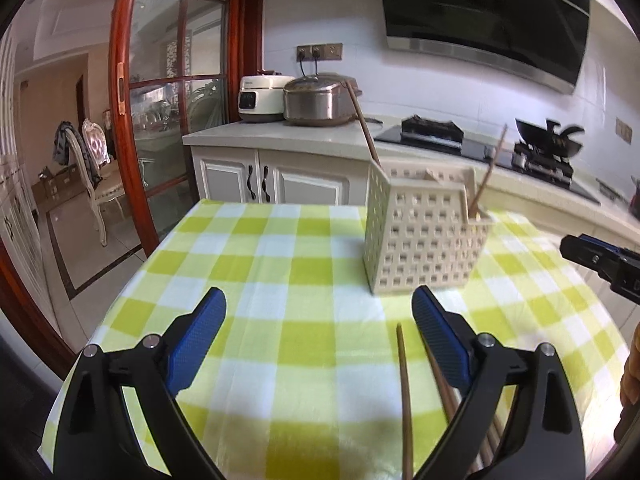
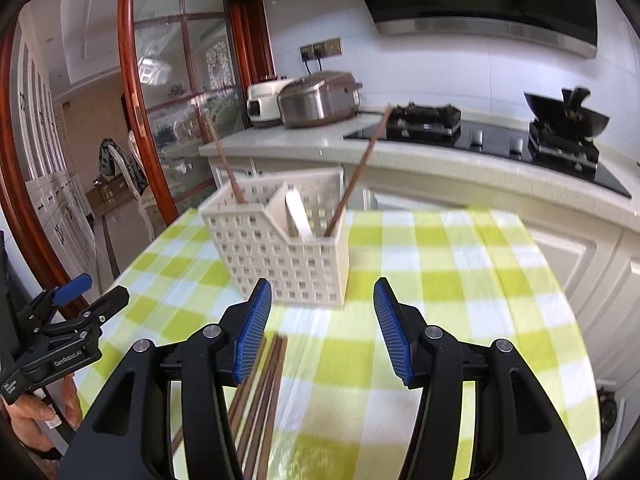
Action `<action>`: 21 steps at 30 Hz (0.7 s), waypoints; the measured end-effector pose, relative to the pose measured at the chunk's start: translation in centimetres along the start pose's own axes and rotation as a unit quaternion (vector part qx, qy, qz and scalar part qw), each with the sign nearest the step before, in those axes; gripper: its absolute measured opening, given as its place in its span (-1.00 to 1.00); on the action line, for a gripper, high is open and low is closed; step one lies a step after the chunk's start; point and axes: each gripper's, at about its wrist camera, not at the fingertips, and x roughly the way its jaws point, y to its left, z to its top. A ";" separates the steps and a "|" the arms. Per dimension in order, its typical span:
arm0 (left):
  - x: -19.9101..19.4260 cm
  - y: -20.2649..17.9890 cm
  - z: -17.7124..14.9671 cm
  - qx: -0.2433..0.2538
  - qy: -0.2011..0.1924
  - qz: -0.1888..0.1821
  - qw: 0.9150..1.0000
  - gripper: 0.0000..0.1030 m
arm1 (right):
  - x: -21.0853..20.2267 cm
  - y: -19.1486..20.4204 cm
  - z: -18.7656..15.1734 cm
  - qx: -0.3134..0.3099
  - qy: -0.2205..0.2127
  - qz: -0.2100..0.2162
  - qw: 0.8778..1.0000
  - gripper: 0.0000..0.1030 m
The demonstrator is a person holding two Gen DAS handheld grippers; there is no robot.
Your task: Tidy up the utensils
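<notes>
1. Loose chopsticks [image 2: 260, 392] on the checked tablecloth [image 2: 460, 280], near the table's close edge, just in front of the utensil basket [image 2: 280, 256] yet apart from it.
2. Long axes running roughly from the camera toward the basket, tips fanned slightly, so jaw closure across the sticks rather than along them.
3. Right gripper [image 2: 322, 320]: parted about halfway, gripping nothing; bundle under and just inside its left finger, off-centre from the gap.
4. Left gripper [image 1: 318, 320]: spread wide, empty; one stick [image 1: 404, 392] lying between the fingers toward the right one, others tucked beneath the right finger [image 1: 436, 336].
5. Both hands close to the sticks; probably the left better placed for the single stick, the right for the bundle, though neither is centred.
6. Likely need: small sideways shift toward the sticks before closing.
7. Chopsticks: thin, dark brown wood, smooth, tapering; prone to rolling on cloth.
8. Basket: cream plastic, square-holed lattice walls, stepped rim, inner divider; already holding two upright sticks leaning outward and a pale flat utensil [image 2: 298, 216].
9. Cloth: soft, yellow-green and white squares, faintly wrinkled.
10. Finger pads [image 2: 254, 332]: blue, ribbed rubber on black frames.
</notes>
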 end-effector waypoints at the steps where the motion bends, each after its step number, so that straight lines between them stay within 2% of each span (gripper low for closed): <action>1: 0.0 -0.1 -0.6 0.004 0.006 -0.001 1.000 0.77 | 0.1 0.0 -0.4 0.002 0.005 0.000 1.000 0.01; 11: 1.0 -0.7 -4.6 0.020 0.049 -0.022 0.998 0.77 | 2.5 1.4 -5.2 -0.014 0.069 -0.011 0.997 0.00; 18: 1.3 -0.9 -5.4 0.033 0.057 -0.022 0.998 0.77 | 4.5 2.8 -6.5 -0.033 0.100 -0.016 0.994 -0.02; 21: 1.4 -0.7 -5.7 0.037 0.056 -0.020 0.998 0.77 | 5.2 3.6 -6.7 -0.047 0.111 -0.013 0.993 -0.32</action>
